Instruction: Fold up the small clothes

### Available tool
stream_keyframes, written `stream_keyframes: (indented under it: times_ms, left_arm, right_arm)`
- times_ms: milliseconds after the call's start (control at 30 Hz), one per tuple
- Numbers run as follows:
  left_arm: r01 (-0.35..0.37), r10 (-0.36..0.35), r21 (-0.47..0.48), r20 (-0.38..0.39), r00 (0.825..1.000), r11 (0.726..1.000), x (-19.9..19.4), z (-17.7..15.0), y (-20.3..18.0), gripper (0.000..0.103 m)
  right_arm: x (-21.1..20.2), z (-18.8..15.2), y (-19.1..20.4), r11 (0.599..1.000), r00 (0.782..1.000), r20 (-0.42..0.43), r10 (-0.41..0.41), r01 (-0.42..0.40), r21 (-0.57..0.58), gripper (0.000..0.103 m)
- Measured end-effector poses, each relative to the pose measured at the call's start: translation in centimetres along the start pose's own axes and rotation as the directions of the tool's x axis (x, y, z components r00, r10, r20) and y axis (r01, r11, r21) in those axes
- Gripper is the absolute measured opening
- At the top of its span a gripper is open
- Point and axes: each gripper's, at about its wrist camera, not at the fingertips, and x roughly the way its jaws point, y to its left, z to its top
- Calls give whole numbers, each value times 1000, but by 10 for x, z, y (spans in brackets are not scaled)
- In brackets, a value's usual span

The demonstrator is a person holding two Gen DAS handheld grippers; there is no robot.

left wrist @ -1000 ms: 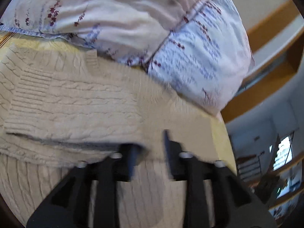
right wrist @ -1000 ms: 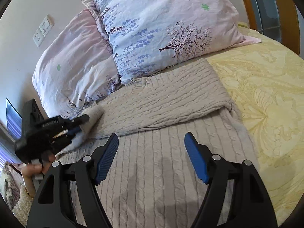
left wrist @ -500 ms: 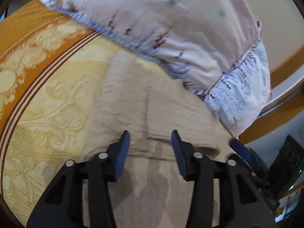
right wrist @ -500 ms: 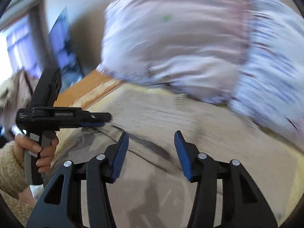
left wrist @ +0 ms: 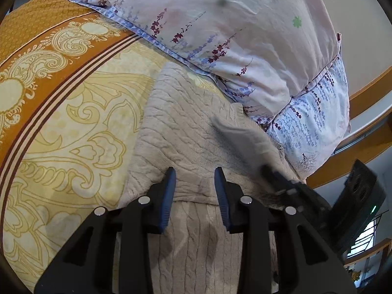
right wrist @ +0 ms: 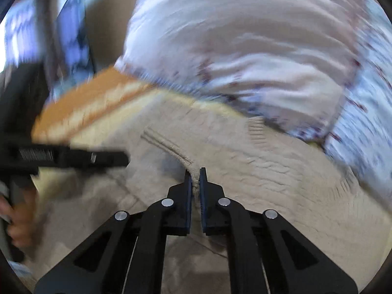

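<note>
Sweater (left wrist: 186, 127), beige cable knit, spread on the yellow bedspread (left wrist: 73, 127) below the pillows (left wrist: 245, 49), long axis running up from the left gripper (left wrist: 194, 178). Folded edge straight ahead between its closing jaws, pads not yet pressing. Right gripper (left wrist: 269, 171) just beside, on the right.

Right wrist view, blurred: right gripper (right wrist: 195, 178) pinched on a raised ridge of sweater (right wrist: 269, 166). Left gripper (right wrist: 98, 158) near, leftward.

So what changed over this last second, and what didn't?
The right tongs swung left across the sweater and clamped on a raised fold of it. The left tongs shifted to the sweater's left edge, narrowing, nothing pinched yet. Pillows and bedspread stayed put.
</note>
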Motion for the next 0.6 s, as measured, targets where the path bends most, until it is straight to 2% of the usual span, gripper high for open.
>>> stream_keyframes:
  times_ms: [33, 100, 167, 200, 233, 267, 300, 333, 400, 433, 467, 600]
  left_arm:
    - [-2, 2, 3, 2, 1000, 1000, 0, 0, 0, 35]
    - [5, -5, 7, 5, 1000, 1000, -1, 0, -1, 39]
    - [12, -12, 16, 7, 1000, 1000, -1, 0, -5, 48]
    - [18, -18, 23, 8, 1000, 1000, -1, 0, -7, 51]
    - [21, -22, 27, 8, 1000, 999, -1, -1, -9, 58]
    - [26, -26, 34, 8, 1000, 999, -2, -1, -12, 63]
    - [29, -29, 43, 7, 1000, 999, -2, -2, -14, 66]
    - [29, -30, 56, 8, 1000, 998, -2, -3, -18, 71]
    - [25, -26, 69, 10, 1000, 997, -2, -4, -22, 76]
    - [26, -27, 70, 10, 1000, 997, -3, -5, -23, 79]
    - [29, -30, 69, 10, 1000, 997, -4, -5, -23, 80]
    - [35, -36, 63, 3, 999, 997, -6, -5, -22, 81]
  right_arm:
    - [-20, -1, -23, 994, 999, 50, -8, 2, 113, 6]
    - [-49, -10, -55, 964, 993, 111, -39, 8, 267, 6]
    - [-90, -36, -101, 880, 978, 164, -126, 34, 473, 6]
    - [-104, -52, -120, 835, 973, 154, -172, 61, 546, 6]
    - [-110, -64, -133, 806, 972, 131, -194, 82, 587, 6]
    - [-113, -78, -146, 778, 978, 99, -182, 82, 623, 7]
    - [-112, -90, -157, 753, 988, 70, -138, 58, 655, 10]
    - [-110, -107, -173, 698, 995, 39, -91, 36, 715, 13]
    - [-114, -121, -190, 633, 996, 38, -84, 24, 774, 30]
    - [-115, -123, -195, 618, 995, 52, -82, 10, 786, 37]
    - [-117, -124, -201, 597, 994, 61, -91, 5, 802, 50]
    - [-108, -127, -215, 555, 996, 40, -80, 11, 832, 51]
